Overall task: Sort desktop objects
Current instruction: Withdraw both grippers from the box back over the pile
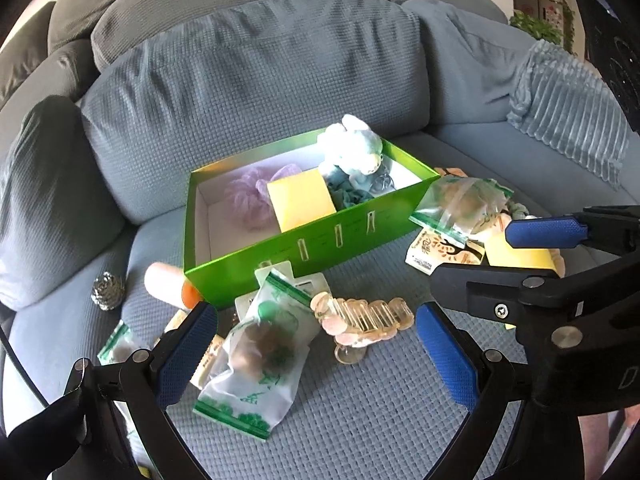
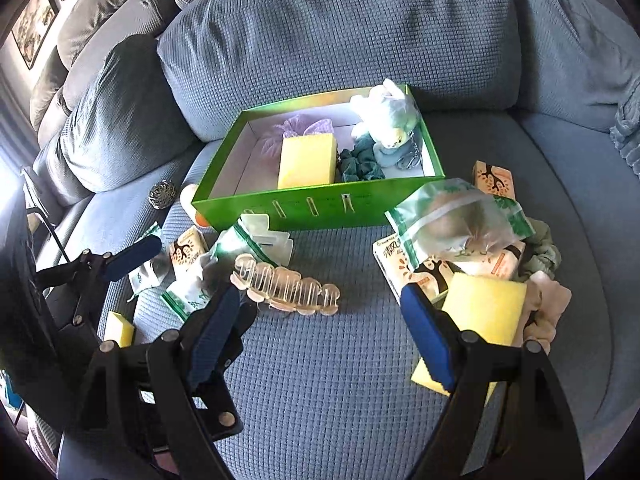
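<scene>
A green box [image 1: 320,240] [image 2: 320,212] sits on the blue sofa seat and holds a yellow sponge [image 1: 300,200] [image 2: 307,160], a purple scrunchie [image 1: 244,196], a teal scrunchie [image 2: 358,166] and a plush toy [image 1: 352,146] [image 2: 390,118]. In front lie a clear hair claw [image 1: 362,316] [image 2: 286,286] and a zip bag [image 1: 260,356]. My left gripper [image 1: 316,354] is open and empty, straddling the zip bag and hair claw. My right gripper [image 2: 320,326] is open and empty, just short of the hair claw; it also shows in the left wrist view [image 1: 496,254].
Right of the box lie another zip bag [image 2: 460,220], tissue packs [image 2: 494,178], a yellow sponge [image 2: 480,312] and a green scrunchie [image 2: 544,256]. Left lie a steel scourer [image 1: 107,290] [image 2: 162,195], an orange-capped tube [image 1: 168,284], a small sponge [image 2: 120,328] and more packs. Cushions stand behind.
</scene>
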`<state>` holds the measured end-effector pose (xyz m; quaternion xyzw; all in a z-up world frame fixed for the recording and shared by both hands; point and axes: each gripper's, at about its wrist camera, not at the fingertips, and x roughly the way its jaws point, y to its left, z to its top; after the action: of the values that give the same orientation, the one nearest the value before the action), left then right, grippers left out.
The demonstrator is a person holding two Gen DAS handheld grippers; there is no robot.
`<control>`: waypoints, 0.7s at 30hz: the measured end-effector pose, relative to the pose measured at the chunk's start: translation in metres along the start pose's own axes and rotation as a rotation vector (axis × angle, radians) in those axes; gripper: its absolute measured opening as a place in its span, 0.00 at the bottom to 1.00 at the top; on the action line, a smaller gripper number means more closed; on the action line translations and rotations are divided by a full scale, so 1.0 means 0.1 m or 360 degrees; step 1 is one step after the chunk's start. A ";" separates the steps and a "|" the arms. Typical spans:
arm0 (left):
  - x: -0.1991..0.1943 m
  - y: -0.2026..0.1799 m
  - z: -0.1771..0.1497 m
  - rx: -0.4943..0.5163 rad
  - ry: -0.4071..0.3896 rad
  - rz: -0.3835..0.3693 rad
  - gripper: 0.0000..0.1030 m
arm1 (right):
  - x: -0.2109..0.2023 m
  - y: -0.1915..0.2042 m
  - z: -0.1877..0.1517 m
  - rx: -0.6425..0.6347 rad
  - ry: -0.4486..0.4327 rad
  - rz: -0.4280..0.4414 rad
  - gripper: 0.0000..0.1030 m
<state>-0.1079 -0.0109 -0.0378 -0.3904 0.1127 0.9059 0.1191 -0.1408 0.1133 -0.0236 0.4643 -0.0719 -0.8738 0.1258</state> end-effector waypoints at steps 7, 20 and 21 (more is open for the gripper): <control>0.02 0.00 -0.06 -0.0017 0.0021 -0.0005 0.97 | 0.03 0.03 -0.07 -0.0016 0.0016 -0.0020 0.81; 0.16 0.05 -0.21 -0.0089 0.0066 -0.0182 0.97 | 0.22 0.05 -0.19 -0.0008 0.0055 0.0005 0.81; 0.17 0.07 -0.22 -0.0105 0.0065 -0.0212 0.97 | 0.24 0.04 -0.19 -0.0002 0.0057 0.0016 0.81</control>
<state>-0.1062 -0.0216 -0.0645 -0.4191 0.0591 0.8911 0.1638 -0.1368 0.1022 -0.0522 0.4795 -0.0714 -0.8647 0.1318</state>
